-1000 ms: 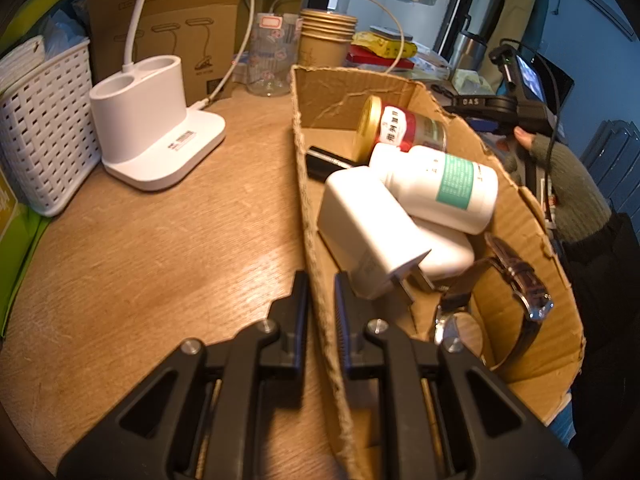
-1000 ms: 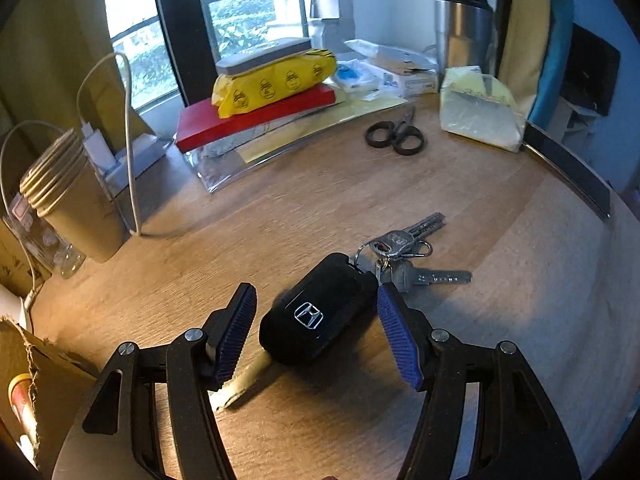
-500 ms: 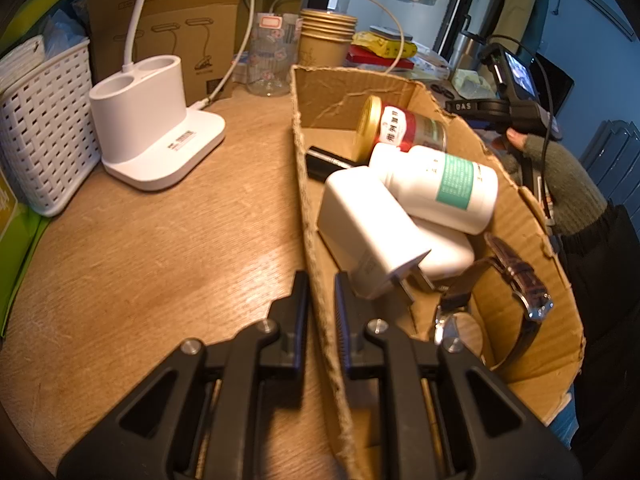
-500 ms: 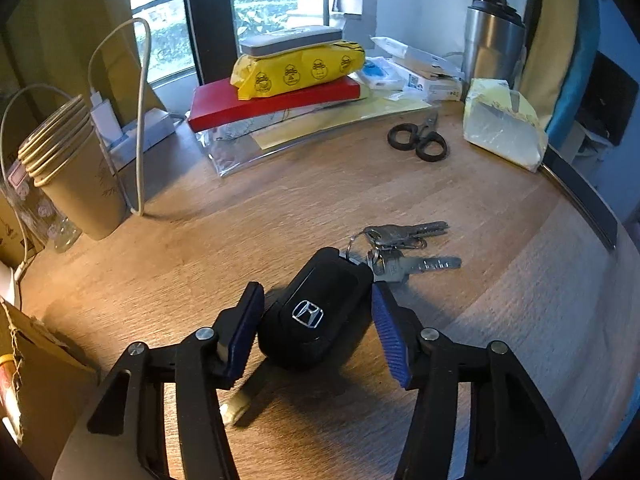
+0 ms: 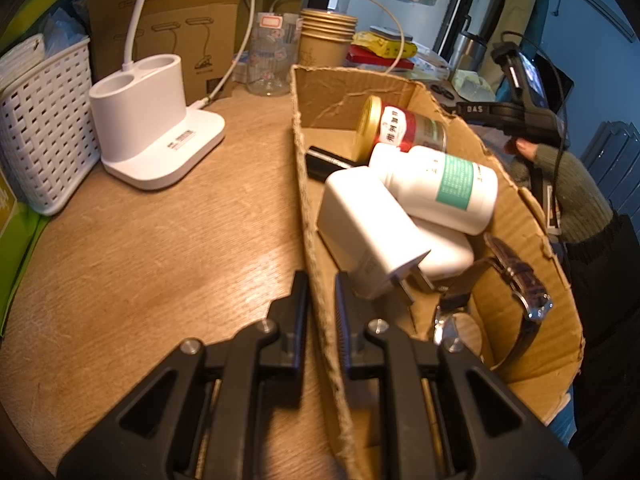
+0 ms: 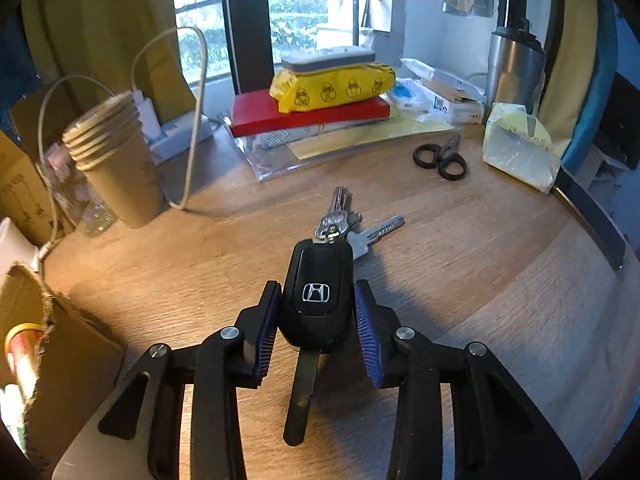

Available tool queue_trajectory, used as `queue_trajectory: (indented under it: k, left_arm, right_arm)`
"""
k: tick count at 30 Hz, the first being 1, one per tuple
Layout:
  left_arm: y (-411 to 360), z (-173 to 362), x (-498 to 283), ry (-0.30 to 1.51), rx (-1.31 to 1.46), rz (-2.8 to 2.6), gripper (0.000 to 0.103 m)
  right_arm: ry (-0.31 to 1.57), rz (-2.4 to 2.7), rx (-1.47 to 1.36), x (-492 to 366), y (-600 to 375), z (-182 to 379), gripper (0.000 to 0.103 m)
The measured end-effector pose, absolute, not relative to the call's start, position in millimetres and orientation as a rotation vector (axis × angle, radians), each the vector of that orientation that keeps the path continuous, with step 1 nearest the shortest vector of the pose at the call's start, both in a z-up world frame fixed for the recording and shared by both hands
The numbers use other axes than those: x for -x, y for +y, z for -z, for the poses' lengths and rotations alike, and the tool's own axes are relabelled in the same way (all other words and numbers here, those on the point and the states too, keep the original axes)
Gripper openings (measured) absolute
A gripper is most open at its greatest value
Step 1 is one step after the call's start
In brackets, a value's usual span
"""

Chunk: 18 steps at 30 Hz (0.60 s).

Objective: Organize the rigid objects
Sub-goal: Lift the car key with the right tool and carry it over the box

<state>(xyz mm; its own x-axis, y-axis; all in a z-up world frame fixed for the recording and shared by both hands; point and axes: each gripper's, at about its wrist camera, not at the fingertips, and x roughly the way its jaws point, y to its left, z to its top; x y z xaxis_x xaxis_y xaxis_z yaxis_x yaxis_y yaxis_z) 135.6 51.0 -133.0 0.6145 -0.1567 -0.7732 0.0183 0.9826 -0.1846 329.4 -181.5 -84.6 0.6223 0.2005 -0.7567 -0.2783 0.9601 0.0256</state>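
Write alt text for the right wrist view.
The right tongs grip a black car key fob just above a wooden table, its attached keys trailing ahead. Behind lie scissors, stacked paper cups and a red book.

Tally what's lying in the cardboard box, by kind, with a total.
Contents of the cardboard box, left wrist view:
Jar with gold lid: 1
White pill bottle: 1
White chargers: 2
Black pen: 1
Wristwatch: 1
Total: 6
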Motion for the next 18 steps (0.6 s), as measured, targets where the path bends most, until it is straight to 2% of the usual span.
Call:
queue_trajectory:
  k: [18]
  left_arm:
    - [51, 133, -136, 0.905, 0.165, 0.102, 0.015]
  right_arm:
    - [0.646, -0.355, 0.105, -260, -178, 13, 0.038]
